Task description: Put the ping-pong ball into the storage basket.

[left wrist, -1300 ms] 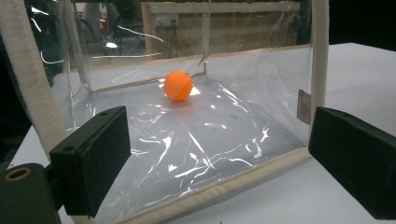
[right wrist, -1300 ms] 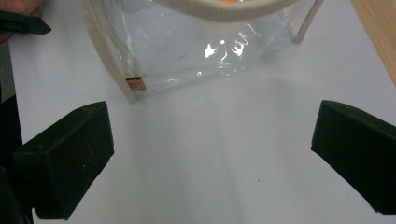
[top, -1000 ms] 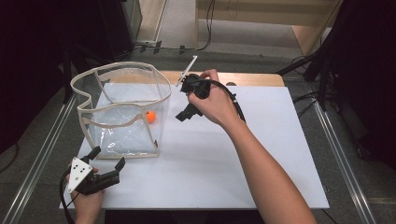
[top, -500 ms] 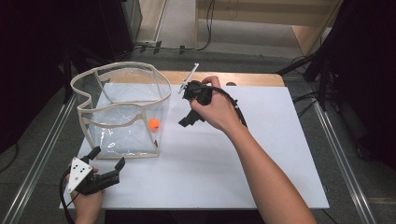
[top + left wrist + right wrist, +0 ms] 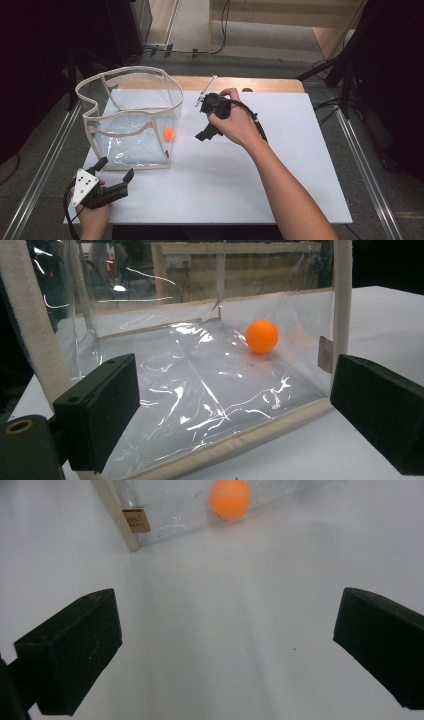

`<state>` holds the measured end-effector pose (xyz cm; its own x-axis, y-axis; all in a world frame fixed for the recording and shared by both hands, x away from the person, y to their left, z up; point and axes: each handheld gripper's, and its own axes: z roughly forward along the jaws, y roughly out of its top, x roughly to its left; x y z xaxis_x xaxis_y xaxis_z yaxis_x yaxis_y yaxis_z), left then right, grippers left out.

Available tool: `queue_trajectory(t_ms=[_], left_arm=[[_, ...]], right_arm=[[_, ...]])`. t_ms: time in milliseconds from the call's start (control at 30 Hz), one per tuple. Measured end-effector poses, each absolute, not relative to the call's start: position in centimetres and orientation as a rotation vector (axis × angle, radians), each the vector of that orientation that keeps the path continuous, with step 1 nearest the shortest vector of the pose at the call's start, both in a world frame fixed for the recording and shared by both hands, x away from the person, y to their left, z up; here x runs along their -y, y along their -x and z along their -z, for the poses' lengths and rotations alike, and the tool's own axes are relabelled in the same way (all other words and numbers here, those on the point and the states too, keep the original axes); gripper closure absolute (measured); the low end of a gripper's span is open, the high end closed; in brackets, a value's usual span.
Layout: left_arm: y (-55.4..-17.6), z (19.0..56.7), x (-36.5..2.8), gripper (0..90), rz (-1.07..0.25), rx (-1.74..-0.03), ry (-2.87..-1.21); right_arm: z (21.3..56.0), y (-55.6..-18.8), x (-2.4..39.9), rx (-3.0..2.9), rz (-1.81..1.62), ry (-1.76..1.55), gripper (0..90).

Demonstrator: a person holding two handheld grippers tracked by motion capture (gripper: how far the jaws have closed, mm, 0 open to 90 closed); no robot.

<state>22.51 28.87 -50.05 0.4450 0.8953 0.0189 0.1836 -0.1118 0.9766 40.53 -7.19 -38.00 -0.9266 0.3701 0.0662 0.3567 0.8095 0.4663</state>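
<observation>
Ball [image 5: 169, 133] and bag [image 5: 131, 120] are what we have in hand: the small orange ball lies inside the clear plastic bag, on its floor, close to the bag's right wall and near corner; the bag stands open-topped on the left half of the white table [image 5: 280, 165].

We judge the ball light, smooth and hard, so it will roll at a touch and could slip out of a loose pinch; we would take it across its middle with both pads square to it, and gently. The bag we judge soft and floppy, its clear film crinkled and shiny, stiffened only by the beige fabric edging; the best hold is on that edging, at the rim or a corner seam, since the film itself would slide and buckle. Its walls already sag unevenly, so a pull on one side may fold the opening shut.

Our right gripper [image 5: 209, 117] hangs above the table just right of the bag, jaws wide apart and holding nothing; in the right gripper view the ball [image 5: 229, 498] shows through the bag wall beyond the jaws. Our left gripper [image 5: 114, 176] rests near the bag's near left corner, jaws likewise spread and empty, facing the bag's near wall [image 5: 200, 405].
</observation>
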Motion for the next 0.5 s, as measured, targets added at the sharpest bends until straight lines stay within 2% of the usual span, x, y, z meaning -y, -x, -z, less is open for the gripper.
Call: queue_trajectory(t_ms=[500], left_arm=[[-22.5,50.1,-28.9,6.1,-0.803,-0.966,-1.592]], right_arm=[[39.7,-39.9,8.8,-2.949,-0.756,-0.619,0.0]])
